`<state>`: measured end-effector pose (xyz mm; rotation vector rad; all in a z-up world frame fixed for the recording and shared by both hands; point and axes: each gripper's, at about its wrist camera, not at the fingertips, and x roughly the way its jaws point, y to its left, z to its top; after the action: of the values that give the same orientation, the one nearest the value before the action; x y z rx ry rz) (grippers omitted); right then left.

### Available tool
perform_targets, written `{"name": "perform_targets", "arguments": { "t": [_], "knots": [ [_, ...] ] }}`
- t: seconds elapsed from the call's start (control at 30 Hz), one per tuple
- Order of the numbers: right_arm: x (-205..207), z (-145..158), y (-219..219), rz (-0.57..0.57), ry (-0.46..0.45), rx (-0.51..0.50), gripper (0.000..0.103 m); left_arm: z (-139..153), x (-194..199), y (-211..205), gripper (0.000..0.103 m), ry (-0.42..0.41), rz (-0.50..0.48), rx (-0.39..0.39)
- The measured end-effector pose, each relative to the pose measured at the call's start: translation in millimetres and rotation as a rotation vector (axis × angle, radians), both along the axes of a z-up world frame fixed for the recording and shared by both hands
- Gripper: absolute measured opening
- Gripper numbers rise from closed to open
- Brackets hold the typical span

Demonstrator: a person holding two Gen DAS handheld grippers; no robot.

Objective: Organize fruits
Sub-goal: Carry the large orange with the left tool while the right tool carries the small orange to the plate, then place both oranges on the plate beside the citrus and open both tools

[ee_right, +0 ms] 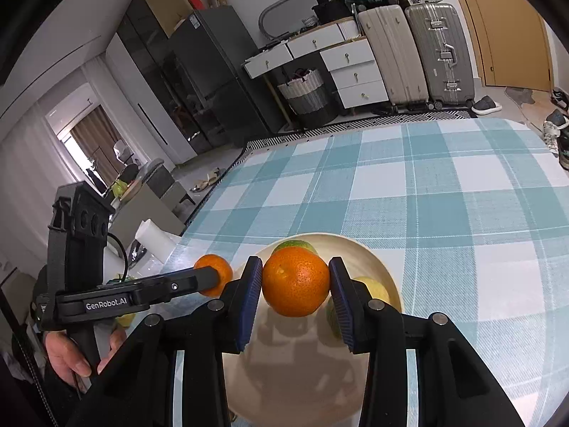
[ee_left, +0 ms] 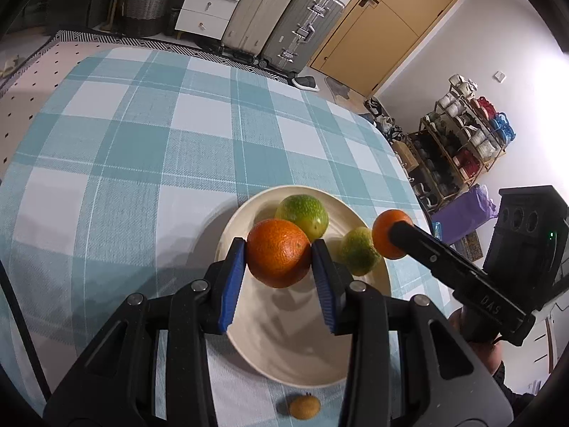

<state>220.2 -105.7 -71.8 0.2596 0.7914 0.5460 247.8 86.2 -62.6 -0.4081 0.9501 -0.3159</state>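
Left wrist view: two green fruits [ee_left: 302, 213] sit in the bowl [ee_left: 249, 348]; both my fingers clamp oranges [ee_left: 279, 258] above it, one small fruit [ee_left: 304, 406] remains on the bench.

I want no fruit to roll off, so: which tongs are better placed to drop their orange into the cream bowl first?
Probably left. The left tongs hold a large round orange over the cream bowl's bare part; the right tongs hold a smaller orange by the rim, near a small green fruit.

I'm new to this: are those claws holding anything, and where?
Yes. Each gripper, left and right, pinches an orange across its middle, above the plate.
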Motion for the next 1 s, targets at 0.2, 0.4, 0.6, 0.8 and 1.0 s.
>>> {"name": "perform_targets", "arguments": {
  "t": [0.2,0.4,0.6,0.8,1.0],
  "knots": [
    [16,-2,1,-0.018,0.005,0.011,0.039,-8,15,-4,0.034,0.007,-0.012,0.002],
    [31,-12,6,-0.023,0.044,-0.024,0.039,-14,23,-9,0.034,0.011,-0.020,0.022],
    [37,-22,7,-0.025,0.069,-0.026,0.039,-16,28,-16,0.034,0.019,-0.044,0.049],
    [42,-27,8,-0.036,0.086,-0.032,0.040,-17,32,-15,0.034,0.027,-0.024,0.047],
    [38,-21,5,-0.040,0.053,-0.008,0.052,-10,29,-12,0.035,0.008,-0.010,0.041]
  ]
}}
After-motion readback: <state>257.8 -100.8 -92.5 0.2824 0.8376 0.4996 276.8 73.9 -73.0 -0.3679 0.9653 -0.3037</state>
